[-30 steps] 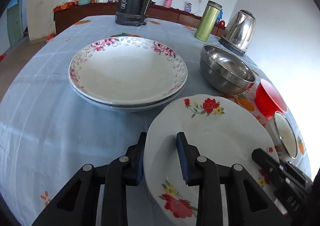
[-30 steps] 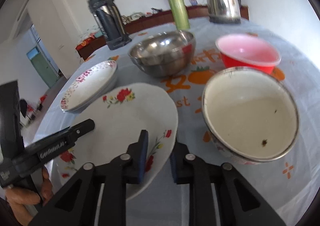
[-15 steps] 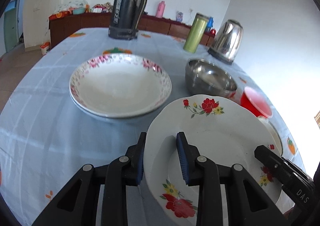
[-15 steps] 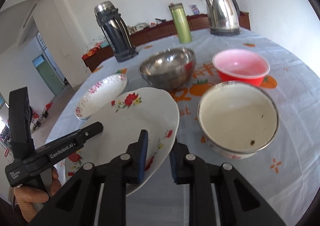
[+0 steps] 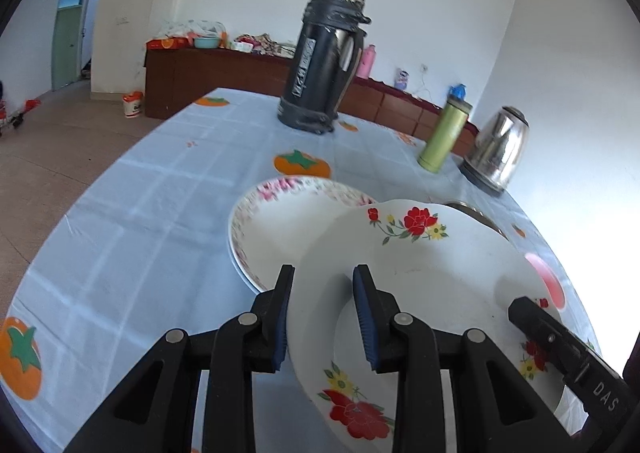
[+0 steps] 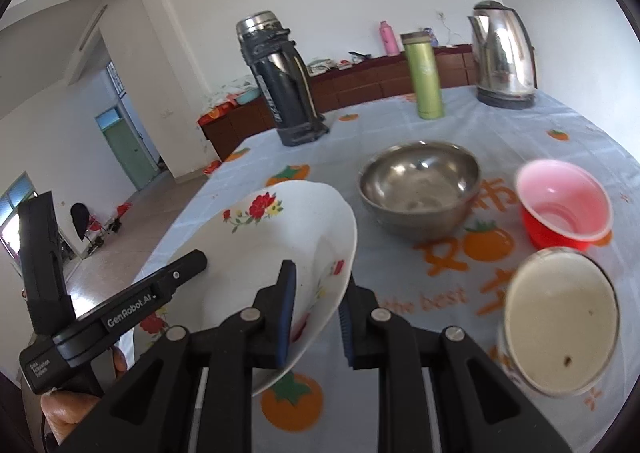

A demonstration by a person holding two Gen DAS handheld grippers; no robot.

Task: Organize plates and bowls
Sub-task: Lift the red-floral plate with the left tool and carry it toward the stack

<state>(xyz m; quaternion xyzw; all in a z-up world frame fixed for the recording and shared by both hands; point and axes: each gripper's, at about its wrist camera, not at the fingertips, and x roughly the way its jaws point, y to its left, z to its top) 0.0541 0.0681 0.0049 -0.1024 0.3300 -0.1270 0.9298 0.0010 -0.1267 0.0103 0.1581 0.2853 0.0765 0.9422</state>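
Both grippers hold one white plate with red flowers (image 5: 420,277), lifted above the table. My left gripper (image 5: 322,317) is shut on its left rim. My right gripper (image 6: 316,313) is shut on its right rim (image 6: 320,265). A stack of white plates with pink flower borders (image 5: 280,229) lies on the table just behind the lifted plate's left part. A steel bowl (image 6: 420,189), a red-and-pink bowl (image 6: 560,209) and a cream enamel bowl (image 6: 556,325) stand to the right.
A dark thermos (image 5: 324,57), a green flask (image 5: 444,137) and a steel kettle (image 5: 500,145) stand at the back of the table. The blue tablecloth with orange persimmons (image 5: 132,233) covers the table. The table's left edge drops to the floor.
Both grippers have raised the flowered plate well above the table and carried it left, toward the stacked plates. The bowls now lie farther below and to the right.
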